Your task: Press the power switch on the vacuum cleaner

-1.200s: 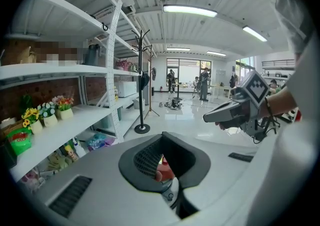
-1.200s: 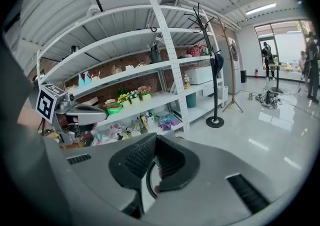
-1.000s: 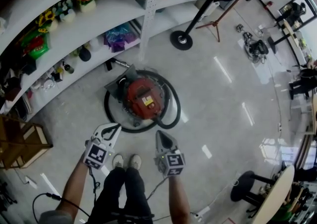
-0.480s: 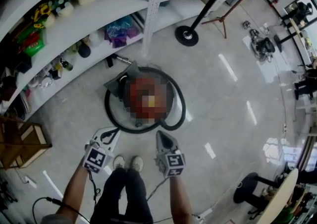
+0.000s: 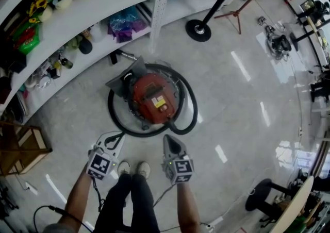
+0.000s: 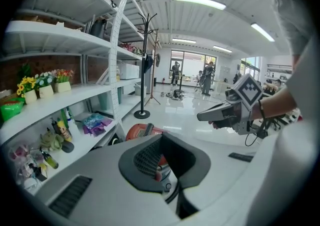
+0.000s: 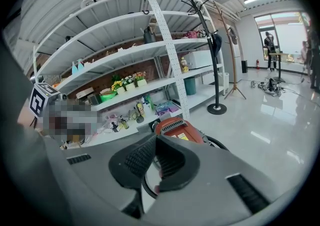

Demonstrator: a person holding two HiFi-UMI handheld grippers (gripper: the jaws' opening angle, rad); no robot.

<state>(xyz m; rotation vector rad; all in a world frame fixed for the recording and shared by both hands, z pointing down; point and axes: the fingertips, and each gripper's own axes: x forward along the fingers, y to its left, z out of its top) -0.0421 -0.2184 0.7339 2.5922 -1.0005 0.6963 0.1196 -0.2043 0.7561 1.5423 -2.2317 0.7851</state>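
Note:
The red canister vacuum cleaner (image 5: 153,98) sits on the floor in front of the shelves, with its black hose (image 5: 186,118) looped round it. Both grippers hang above the floor just short of it, near the person's shoes. My left gripper (image 5: 116,137) is to the left with its jaws together and nothing between them. My right gripper (image 5: 169,141) is also shut and empty. In the left gripper view the vacuum cleaner (image 6: 142,131) shows past my left gripper (image 6: 160,164). In the right gripper view the vacuum cleaner (image 7: 177,127) lies beyond my right gripper (image 7: 157,164). I cannot make out a power switch.
Curved white shelves (image 5: 67,26) with flower pots, bottles and bags run behind the vacuum cleaner. A coat stand's black base (image 5: 198,30) stands at the back right. A wooden crate (image 5: 23,147) is at the left and a black stool (image 5: 258,196) at the lower right.
The vacuum cleaner sits slightly lower and nearer the grippers in the head view. Both grippers keep nearly the same pose, still shut.

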